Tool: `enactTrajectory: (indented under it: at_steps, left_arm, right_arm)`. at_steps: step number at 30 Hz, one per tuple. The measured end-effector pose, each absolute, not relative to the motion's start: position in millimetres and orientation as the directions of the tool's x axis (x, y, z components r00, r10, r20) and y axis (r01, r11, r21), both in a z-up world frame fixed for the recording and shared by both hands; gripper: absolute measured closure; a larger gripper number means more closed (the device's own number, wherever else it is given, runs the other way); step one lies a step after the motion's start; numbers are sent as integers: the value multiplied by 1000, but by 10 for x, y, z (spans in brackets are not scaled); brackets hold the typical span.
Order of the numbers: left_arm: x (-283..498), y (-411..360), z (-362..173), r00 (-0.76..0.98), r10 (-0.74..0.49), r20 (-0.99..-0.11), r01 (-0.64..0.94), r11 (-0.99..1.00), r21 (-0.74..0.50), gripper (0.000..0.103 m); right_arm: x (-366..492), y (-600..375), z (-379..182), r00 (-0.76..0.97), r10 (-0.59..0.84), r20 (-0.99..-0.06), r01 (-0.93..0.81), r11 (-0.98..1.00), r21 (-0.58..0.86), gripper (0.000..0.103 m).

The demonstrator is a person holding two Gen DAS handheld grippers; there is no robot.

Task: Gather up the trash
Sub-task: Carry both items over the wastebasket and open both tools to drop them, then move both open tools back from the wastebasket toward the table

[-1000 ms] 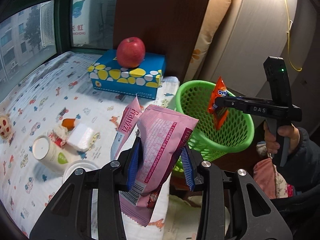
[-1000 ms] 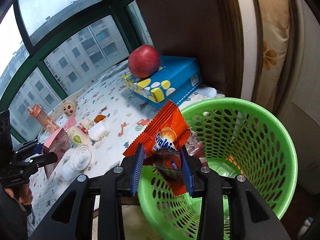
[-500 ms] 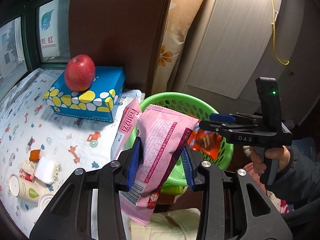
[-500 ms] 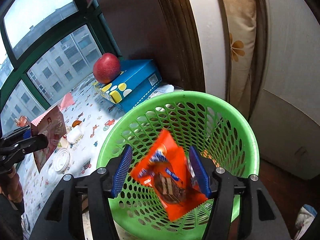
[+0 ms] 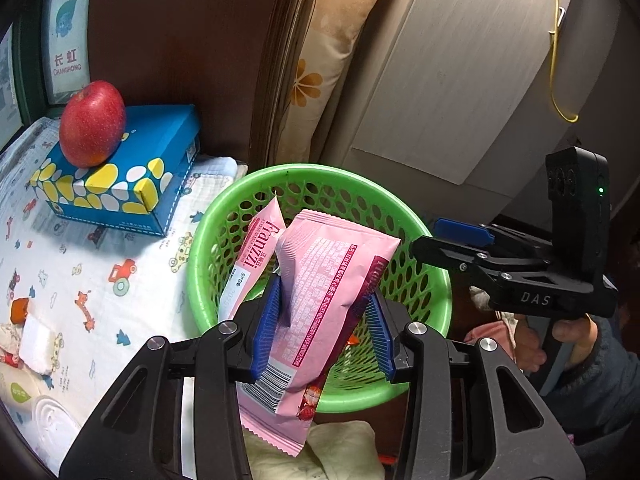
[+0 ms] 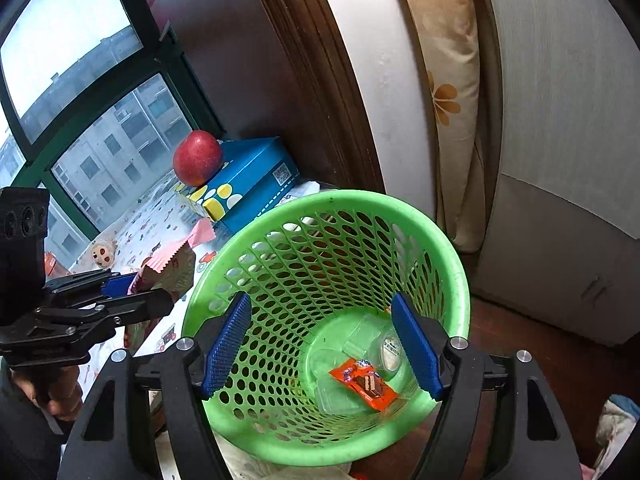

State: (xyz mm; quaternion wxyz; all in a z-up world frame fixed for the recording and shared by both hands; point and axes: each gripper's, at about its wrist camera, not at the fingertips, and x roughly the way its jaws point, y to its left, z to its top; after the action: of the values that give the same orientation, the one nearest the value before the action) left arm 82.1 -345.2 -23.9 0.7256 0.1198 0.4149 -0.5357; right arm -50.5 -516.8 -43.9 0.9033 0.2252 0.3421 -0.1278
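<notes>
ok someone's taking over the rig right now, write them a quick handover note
Left hand-held gripper: jaws opening, pink wrappers between its pads, over the green basket.
Right hand-held gripper: jaws opening, nothing between them, above the basket.
Done: orange wrapper lies on the basket floor with clear plastic trash.
Left: finish dropping the pink wrappers, then fetch the scraps on the printed cloth. The apple on the blue box looks like no trash.

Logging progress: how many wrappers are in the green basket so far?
1. An orange wrapper lies on the basket floor beside clear plastic packaging. A pink wrapper is still between the left claw's opening pads above the rim. More may hide underneath.
</notes>
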Motion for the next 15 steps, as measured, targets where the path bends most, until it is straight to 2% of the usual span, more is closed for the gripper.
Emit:
enactTrajectory:
  at_steps: [5,15]
  left_arm:
    - [822,-3606,-308,69,-679,-731,872,397,-286,58]
    - [861,-3625,-331,53,-699,-713,847,410,-338,34]
  right_arm:
    - [-598,-5216,-457,738,-78,-670,396,855,336,32]
    - [-668,-5210,-485,744,-72,-664,398,846,355,32]
